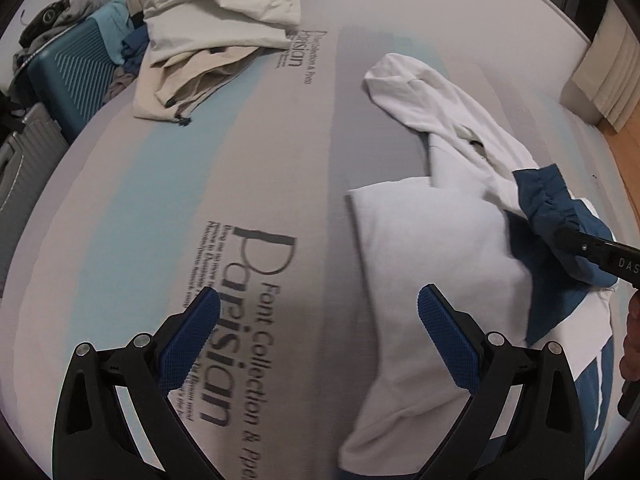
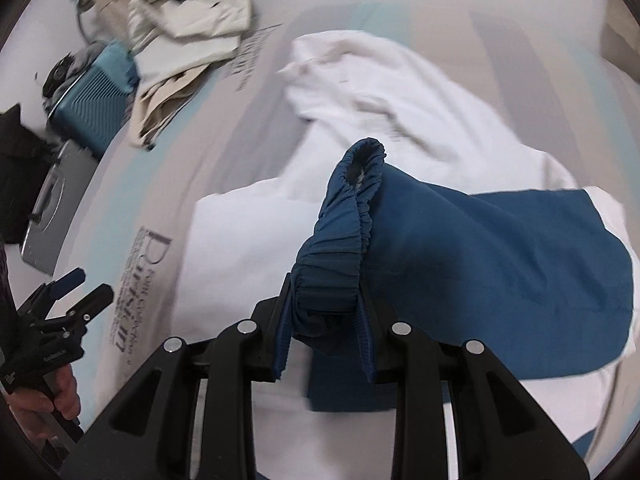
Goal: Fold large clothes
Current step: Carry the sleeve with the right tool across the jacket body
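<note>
1. Readable text: bed sheet [image 1: 120,208] has "Parisian" printed large, with "Font Collection &" next to it; the same print repeats smaller further up the bed. The right gripper body in my left view shows "DAS", the rest cut off.
2. Support is a bed, not a hard surface. The sheet is grey with pale blue bands. Wood floor shows at the far right edge in the left view.
3. Beside the bed: one teal suitcase [image 1: 76,76] with clothes heaped on top, one grey suitcase [image 2: 52,216] next to it.
4. Count on the bed: one white and blue garment [image 2: 400,80], one beige clothes pile [image 1: 208,40] well apart from it at the far end.
5. Right gripper [image 2: 324,312]: fingers clenched on the blue elastic cuff [image 2: 360,208] of the garment, cuff lifted off the bed.
6. Left gripper [image 1: 318,344]: fingers spread wide, holding nothing, above the sheet just beside the white part of the garment.
7. The garment lies right of centre on the bed, partly folded.
</note>
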A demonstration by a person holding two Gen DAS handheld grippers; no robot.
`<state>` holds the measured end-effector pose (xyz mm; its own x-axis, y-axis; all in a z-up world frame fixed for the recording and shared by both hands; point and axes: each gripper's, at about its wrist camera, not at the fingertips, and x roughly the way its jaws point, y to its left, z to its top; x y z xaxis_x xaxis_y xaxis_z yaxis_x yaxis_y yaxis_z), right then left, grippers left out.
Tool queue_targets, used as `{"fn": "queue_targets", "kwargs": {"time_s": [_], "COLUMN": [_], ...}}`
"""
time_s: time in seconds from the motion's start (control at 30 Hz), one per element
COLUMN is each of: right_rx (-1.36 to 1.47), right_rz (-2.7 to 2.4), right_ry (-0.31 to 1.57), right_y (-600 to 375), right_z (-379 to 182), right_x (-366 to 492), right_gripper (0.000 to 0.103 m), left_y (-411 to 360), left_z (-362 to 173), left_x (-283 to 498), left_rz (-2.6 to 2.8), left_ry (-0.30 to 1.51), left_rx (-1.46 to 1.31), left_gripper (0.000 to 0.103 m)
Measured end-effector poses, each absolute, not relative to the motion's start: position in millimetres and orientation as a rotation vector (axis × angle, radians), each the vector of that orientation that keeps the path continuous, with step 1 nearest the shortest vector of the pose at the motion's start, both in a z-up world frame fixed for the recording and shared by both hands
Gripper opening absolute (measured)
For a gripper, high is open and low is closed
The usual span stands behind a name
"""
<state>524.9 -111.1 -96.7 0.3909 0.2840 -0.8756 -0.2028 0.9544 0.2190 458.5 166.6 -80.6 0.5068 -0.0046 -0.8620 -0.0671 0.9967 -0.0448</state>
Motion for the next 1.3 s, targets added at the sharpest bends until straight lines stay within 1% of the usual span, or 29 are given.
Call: {"fn": "queue_targets", "kwargs": {"time_s": [0.43, 0.7, 0.87, 0.93, 1.0, 1.23, 1.3], "right_rx": [-0.034, -0.131, -0.26, -0.311, -0.328, -0.349, -0.338], "right_rz": [0.435, 0.439, 0.435, 0.429, 0.435, 0.47, 0.468], "right_ry": [1.14, 1.145, 1.12, 1.107, 1.1, 1.096, 1.099], "right_y": [-8, 23, 40, 46, 49, 64, 65], "right_z": [-110, -128, -138, -141, -142, -145, -146], "right_x": [513, 509, 496, 489, 485, 475, 476], "right_gripper": [0.026, 0.026, 0.027, 0.029, 0.031, 0.032, 0.034], "left_y": [228, 245, 251, 255, 259, 269, 270], "left_z": [-88, -99, -104, -106, -108, -106, -106], "left_x": [451, 445, 442, 441, 441, 436, 434], "left_rz": [0.088, 0.101, 0.1, 0.109, 0.11, 0.129, 0.126], "left_ry": [1.052, 1.065, 1.068, 1.068, 1.073, 1.062, 1.064], "left_rx": [-0.12, -0.139, -0.129, -0.143, -0.177, -0.206, -0.202], "left_gripper": [0.097, 0.097, 0.097, 0.097, 0.097, 0.097, 0.097]}}
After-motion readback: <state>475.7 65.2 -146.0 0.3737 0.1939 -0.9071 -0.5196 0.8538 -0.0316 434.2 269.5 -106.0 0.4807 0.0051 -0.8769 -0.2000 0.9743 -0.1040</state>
